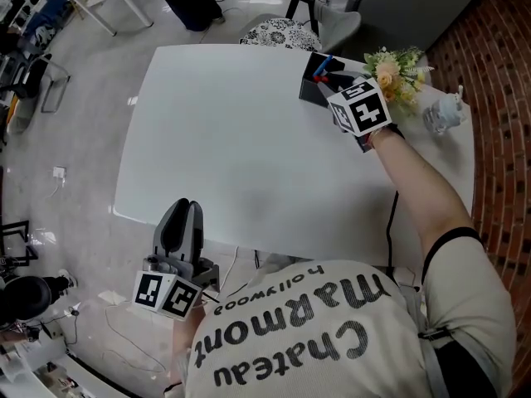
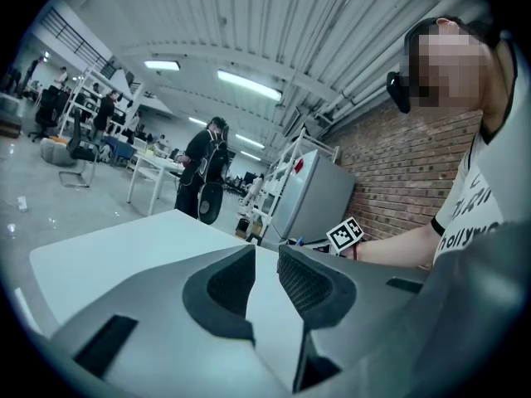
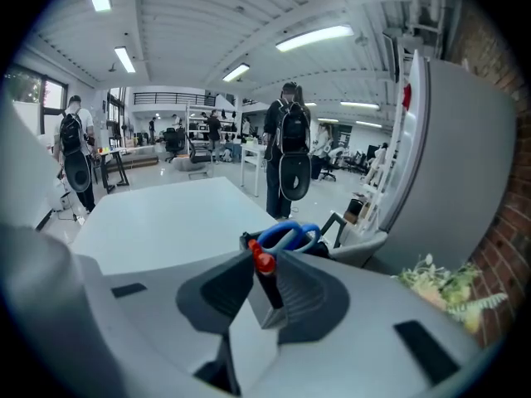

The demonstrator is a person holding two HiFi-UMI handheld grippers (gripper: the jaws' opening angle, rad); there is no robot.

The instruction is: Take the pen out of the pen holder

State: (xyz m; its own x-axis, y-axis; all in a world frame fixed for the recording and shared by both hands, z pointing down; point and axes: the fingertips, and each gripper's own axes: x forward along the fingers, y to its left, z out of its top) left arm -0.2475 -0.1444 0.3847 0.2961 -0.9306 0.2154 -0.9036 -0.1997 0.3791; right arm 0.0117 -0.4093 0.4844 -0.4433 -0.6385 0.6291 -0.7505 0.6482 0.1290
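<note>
A black pen holder (image 1: 314, 83) stands at the far right of the white table (image 1: 249, 164). In the right gripper view the pen holder (image 3: 249, 245) holds blue-handled scissors (image 3: 287, 236) and a dark pen with a red cap (image 3: 264, 263). My right gripper (image 3: 265, 274) is over the holder, shut on that pen just below its cap. In the head view the right gripper (image 1: 338, 89) hides most of the pen. My left gripper (image 1: 184, 220) hovers at the table's near left edge, its jaws a narrow gap apart and holding nothing.
A bunch of pale flowers (image 1: 397, 73) and a small clear wrapped object (image 1: 441, 114) lie right of the holder. A patterned chair (image 1: 280, 33) stands behind the table. A cable (image 1: 390, 222) runs along the table's right side. People walk in the hall beyond.
</note>
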